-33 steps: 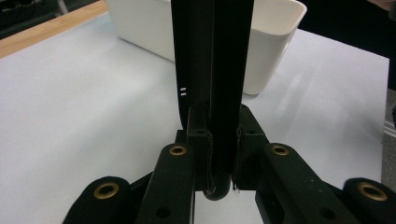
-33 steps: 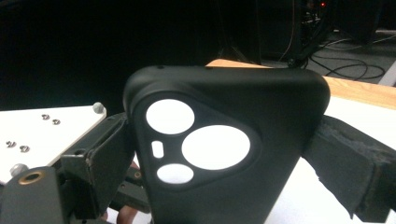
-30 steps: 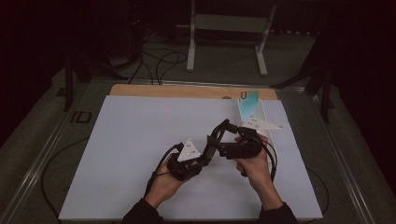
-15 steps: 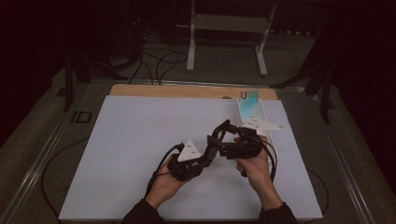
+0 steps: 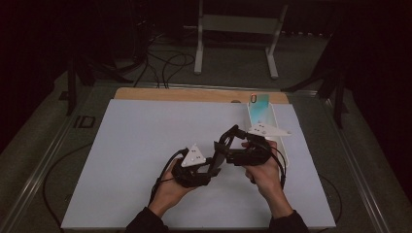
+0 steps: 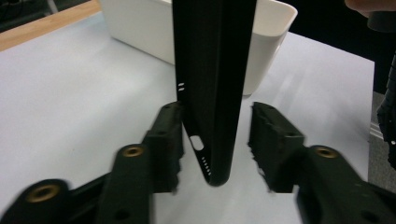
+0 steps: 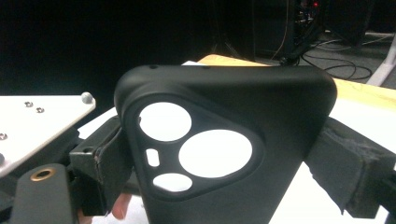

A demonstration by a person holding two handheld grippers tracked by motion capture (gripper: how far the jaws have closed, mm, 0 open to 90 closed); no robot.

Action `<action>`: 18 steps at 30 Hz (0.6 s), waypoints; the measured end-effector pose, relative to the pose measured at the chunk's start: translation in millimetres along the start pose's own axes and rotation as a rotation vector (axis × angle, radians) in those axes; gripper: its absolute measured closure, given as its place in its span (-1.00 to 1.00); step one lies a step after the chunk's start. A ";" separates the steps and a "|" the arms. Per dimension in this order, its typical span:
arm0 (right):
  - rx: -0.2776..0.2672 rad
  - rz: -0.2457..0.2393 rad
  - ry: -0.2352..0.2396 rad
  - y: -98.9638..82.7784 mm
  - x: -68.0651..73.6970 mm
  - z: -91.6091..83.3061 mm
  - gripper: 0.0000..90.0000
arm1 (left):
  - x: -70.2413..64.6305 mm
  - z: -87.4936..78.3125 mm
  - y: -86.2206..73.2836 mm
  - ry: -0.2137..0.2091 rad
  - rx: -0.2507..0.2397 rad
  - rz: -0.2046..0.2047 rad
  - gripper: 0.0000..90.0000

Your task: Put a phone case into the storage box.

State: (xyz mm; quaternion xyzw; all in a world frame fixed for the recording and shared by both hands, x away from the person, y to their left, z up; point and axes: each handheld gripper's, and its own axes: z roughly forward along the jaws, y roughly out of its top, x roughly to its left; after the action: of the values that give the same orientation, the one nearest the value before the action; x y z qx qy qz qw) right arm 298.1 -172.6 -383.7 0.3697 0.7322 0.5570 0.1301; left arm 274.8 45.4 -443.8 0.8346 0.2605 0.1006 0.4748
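Note:
A black phone case [image 5: 219, 151] hangs above the middle of the white mat, with my right gripper [image 5: 228, 141] shut on its sides. In the right gripper view the case [image 7: 280, 140] shows its back with the camera cut-outs, and both pads of the right gripper [image 7: 226, 170] press against it. My left gripper [image 5: 214, 165] sits just left of it and lower. In the left gripper view the case [image 6: 212, 84] stands edge-on between the jaws of the left gripper [image 6: 217, 140], which is open, with a gap on the right side.
A long white tray [image 5: 273, 114] lies at the right of the white mat [image 5: 145, 145], with a teal phone [image 5: 260, 104] at its far end. The same tray [image 6: 140, 23] stands behind the case. A wooden strip [image 5: 184, 93] borders the mat's far edge.
Both hands have stayed nearly in place. The right gripper with the case has edged slightly left, toward the left gripper.

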 end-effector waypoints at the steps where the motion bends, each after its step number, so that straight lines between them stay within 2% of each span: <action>1: 0.001 -0.002 0.000 0.0 -0.2 -0.1 -0.70 | 0.8 -1.5 -0.8 -0.001 -0.003 -0.002 0.05; 2: 0.001 -0.003 -0.003 0.1 -0.4 -0.1 -0.70 | 1.1 -3.0 -1.7 0.002 -0.009 -0.006 -0.03; 5: 0.003 0.003 -0.002 -0.1 -2.2 -0.3 -0.70 | 1.5 -8.1 -4.4 0.051 -0.012 -0.004 -0.33; 8: 0.007 0.004 -0.007 -0.2 -3.9 -0.5 -0.70 | 5.5 -12.7 -6.7 0.096 -0.016 -0.027 -0.58; 12: 0.006 0.008 -0.009 0.2 -4.8 -0.9 -0.70 | 13.2 -21.4 -10.0 0.135 -0.040 -0.056 -0.71; 18: 0.005 0.012 -0.019 0.6 -6.0 -1.3 -0.70 | 22.3 -32.6 -16.2 0.166 -0.049 -0.067 -0.94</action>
State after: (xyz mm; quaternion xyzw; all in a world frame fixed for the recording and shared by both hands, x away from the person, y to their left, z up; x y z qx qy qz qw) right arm 301.7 -177.6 -384.1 0.3798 0.7299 0.5526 0.1328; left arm 274.5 88.0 -442.0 0.8022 0.3244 0.1600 0.4750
